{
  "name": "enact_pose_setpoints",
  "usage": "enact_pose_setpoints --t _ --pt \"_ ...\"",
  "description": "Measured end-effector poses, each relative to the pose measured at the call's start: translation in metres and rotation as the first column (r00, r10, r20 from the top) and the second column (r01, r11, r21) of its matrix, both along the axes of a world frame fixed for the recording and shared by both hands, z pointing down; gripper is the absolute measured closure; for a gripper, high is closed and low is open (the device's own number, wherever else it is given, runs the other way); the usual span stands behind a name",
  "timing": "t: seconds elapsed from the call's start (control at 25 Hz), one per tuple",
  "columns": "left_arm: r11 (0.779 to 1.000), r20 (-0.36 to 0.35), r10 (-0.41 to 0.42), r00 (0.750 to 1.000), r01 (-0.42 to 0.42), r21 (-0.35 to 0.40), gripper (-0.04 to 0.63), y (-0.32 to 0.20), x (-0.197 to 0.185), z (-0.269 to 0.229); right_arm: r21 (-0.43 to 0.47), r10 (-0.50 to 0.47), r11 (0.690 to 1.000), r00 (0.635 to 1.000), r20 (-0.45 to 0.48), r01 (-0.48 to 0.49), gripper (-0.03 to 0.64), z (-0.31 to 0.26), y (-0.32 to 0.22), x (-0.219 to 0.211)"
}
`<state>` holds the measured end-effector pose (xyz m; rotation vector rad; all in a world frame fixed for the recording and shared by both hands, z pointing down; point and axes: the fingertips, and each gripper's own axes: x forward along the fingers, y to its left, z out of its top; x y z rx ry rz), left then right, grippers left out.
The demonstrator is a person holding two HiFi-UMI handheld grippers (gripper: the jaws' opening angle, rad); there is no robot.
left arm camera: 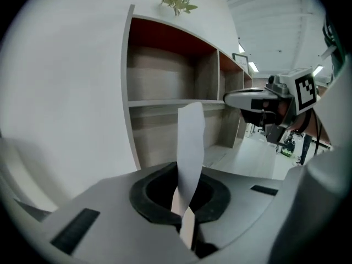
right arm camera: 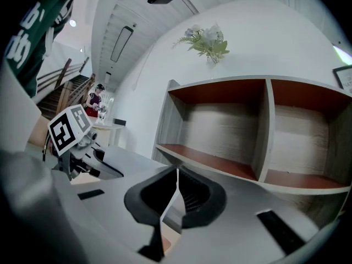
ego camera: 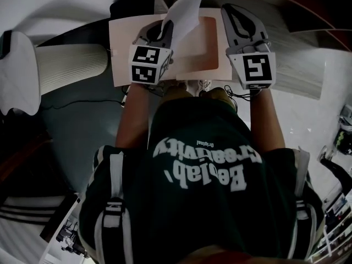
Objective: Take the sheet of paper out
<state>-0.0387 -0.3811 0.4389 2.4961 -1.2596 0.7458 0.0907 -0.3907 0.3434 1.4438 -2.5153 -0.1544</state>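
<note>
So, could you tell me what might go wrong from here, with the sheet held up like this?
1. The left gripper is shut on only a narrow end of the sheet of paper, which stands up bent. It could slip out or crease.
2. The right gripper is shut over the right edge of the beige folder. I cannot tell whether it pins it, so the folder might drag along.

Head view is pretty dim for me, the edges bowed by the wide lens and the shirt (ego camera: 203,169) nearly black; the sheet of paper (ego camera: 186,10) is the brightest thing there. Both gripper views are brighter, lit by ceiling strips (left arm camera: 253,66), with fisheye bending the shelf (right arm camera: 264,131) edges, black rims, and the left tool (left arm camera: 186,216) soft up close.
</note>
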Motion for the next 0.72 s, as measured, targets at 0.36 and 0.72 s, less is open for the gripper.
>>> enact_pose_setpoints --t 0.36,0.72 --pt "0.988 0.004 -0.074 0.997 0.073 0.135 0.577 0.018 0.010 -0.034 0.004 -0.033 0.999 0.999 0.038 0.033 0.580 -0.008 0.014 0.005" --pt "0.939 0.005 -0.170 0.985 0.161 0.303 0.577 0.038 0.011 -0.073 0.032 -0.066 0.997 0.996 0.064 0.064 0.580 -0.011 0.029 0.006"
